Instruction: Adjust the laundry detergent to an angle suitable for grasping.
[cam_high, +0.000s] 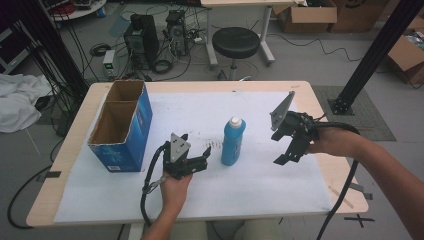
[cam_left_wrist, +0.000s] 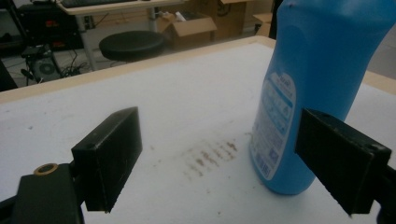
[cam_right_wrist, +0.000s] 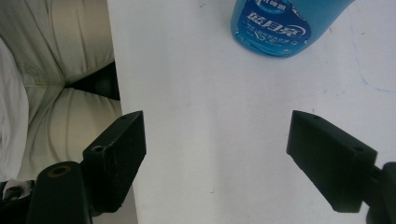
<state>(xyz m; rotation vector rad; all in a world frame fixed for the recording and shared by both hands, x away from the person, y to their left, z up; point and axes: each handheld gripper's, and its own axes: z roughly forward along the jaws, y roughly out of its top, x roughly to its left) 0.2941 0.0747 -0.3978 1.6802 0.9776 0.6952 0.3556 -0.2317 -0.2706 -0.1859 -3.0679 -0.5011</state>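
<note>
A bottle (cam_high: 233, 141) is standing upright near the middle of the table (cam_high: 300, 87), on the sheet (cam_high: 265, 185) covering it. An open box (cam_high: 122, 125) is sitting at the left, well apart from the bottle. The left gripper (cam_high: 196, 159) is hovering just left of the bottle, the right gripper (cam_high: 284, 152) to its right. A stool (cam_high: 235, 43) is standing beyond the far edge.

Lab or robotics workroom — grey floor strewn with cables (cam_high: 165, 65), computer towers (cam_high: 141, 39) standing on floor, round black stool (cam_high: 235, 42), cardboard boxes (cam_high: 306, 16) along wall, black metal frame post (cam_high: 377, 50) — table (cam_high: 75, 130) under white sheet.
</note>
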